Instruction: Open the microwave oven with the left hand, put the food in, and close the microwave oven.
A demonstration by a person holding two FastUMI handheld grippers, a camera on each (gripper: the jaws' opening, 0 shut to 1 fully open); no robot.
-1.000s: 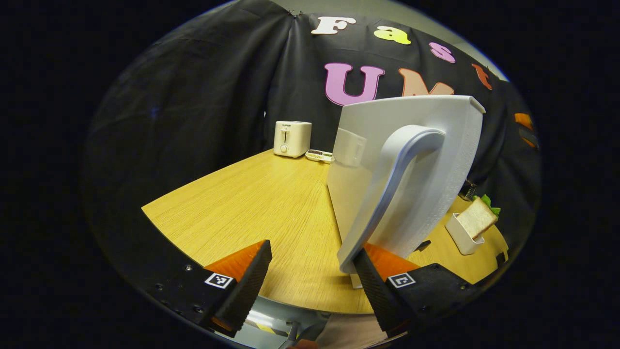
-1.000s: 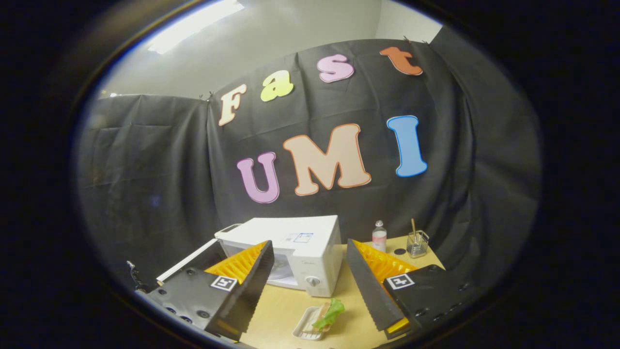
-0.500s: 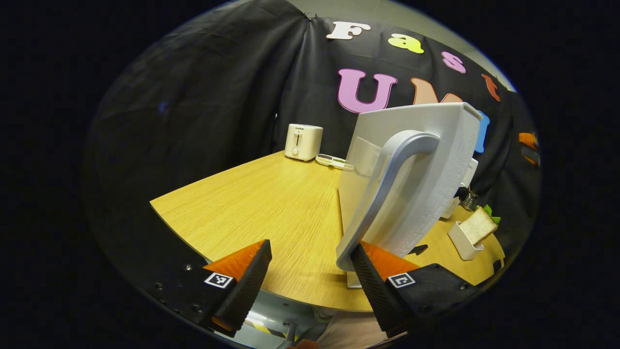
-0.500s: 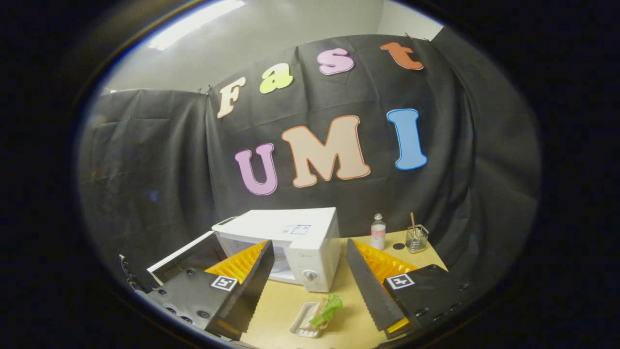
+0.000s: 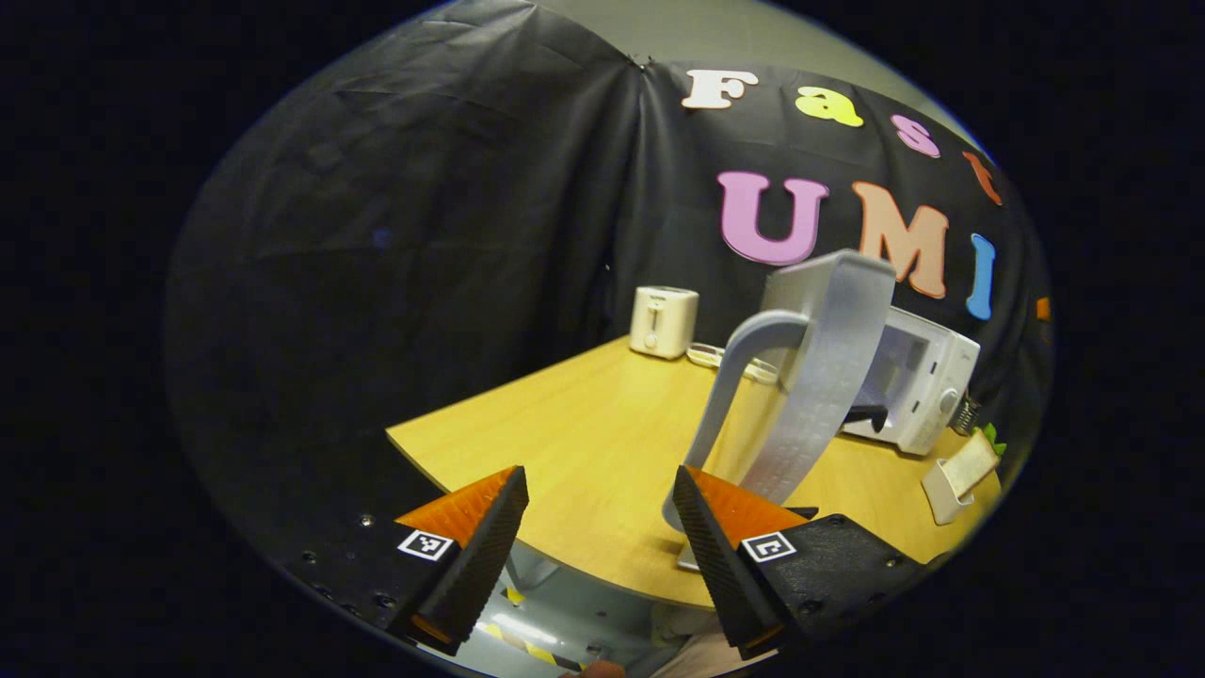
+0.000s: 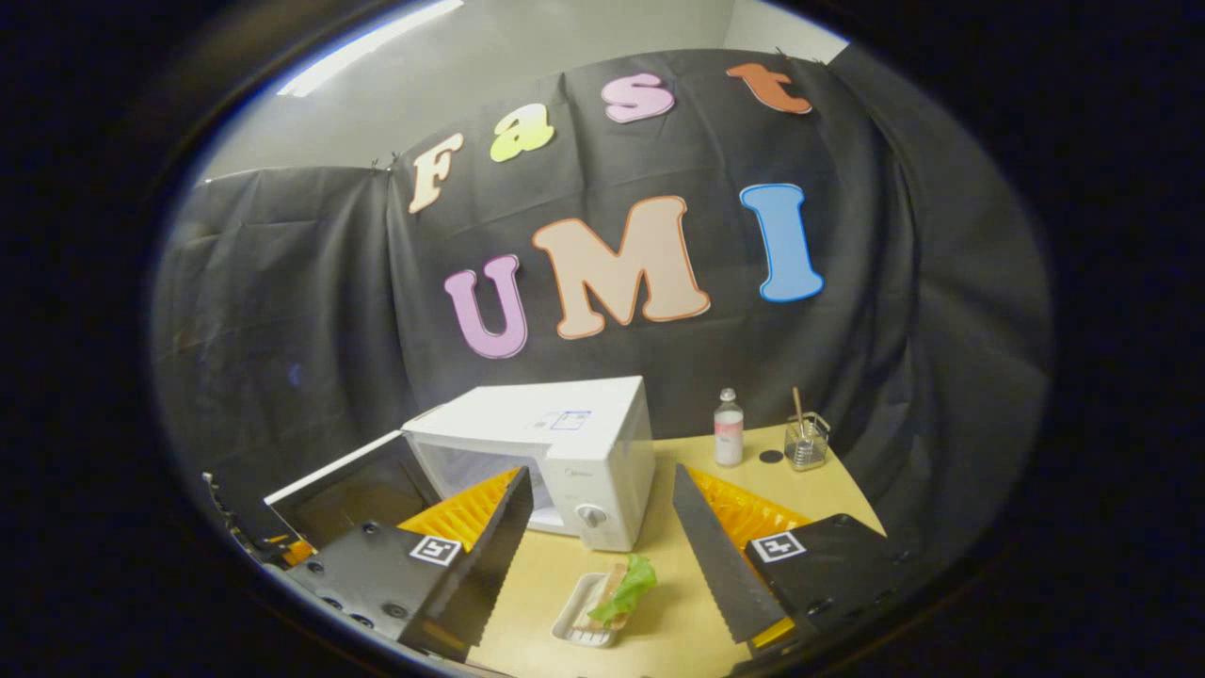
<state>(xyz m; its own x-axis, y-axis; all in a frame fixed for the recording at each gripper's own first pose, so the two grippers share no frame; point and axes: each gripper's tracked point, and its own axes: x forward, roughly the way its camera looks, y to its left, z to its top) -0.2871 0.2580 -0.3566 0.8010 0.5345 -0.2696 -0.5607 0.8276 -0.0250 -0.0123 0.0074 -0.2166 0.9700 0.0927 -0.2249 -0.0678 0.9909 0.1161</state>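
Microwave door (image 5: pixel 828 377) swung wide; my left tongs (image 5: pixel 600 527) gape, handle (image 5: pixel 730 405) at one o'clock unheld. Right tongs (image 6: pixel 602 527) (spread, empty) must clamp the sandwich (image 6: pixel 617 593) next.

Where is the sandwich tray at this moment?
In the right gripper view, the sandwich tray lies on the table between the open right gripper's fingers, just in front of the microwave's control panel.

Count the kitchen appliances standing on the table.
2: the microwave oven, door swung open, mid-table behind the sandwich tray; the toaster at the far edge by the cloth wall. Others may be hidden.
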